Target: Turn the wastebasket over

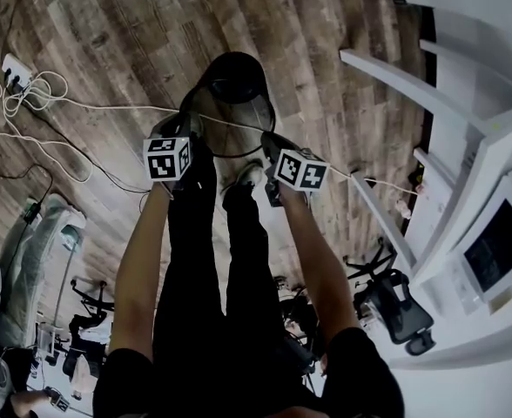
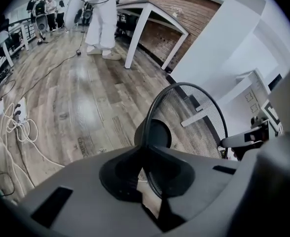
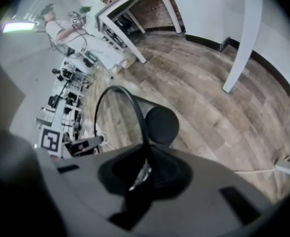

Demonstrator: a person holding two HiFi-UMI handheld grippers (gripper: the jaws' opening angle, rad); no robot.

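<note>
The jaws of the left gripper were pinched on the rim of the black mesh wastebasket, the thin rim wire running up out of the gap between them. The jaws of the right gripper were clamped the same way on the opposite side of that rim.

The wastebasket hung between the two grippers, just beyond the person's legs. Its open mouth faced up and toward the near side. Its solid base lay at the far, lower end, so the long axis slanted from the near rim down and away. No view showed whether the base touched the wooden floor.

A white cable crossed the floor close behind the wastebasket and led left to a power strip with coiled leads. Bare floorboards lay open on the far side and to the left. The legs of a white desk closed off the right.
</note>
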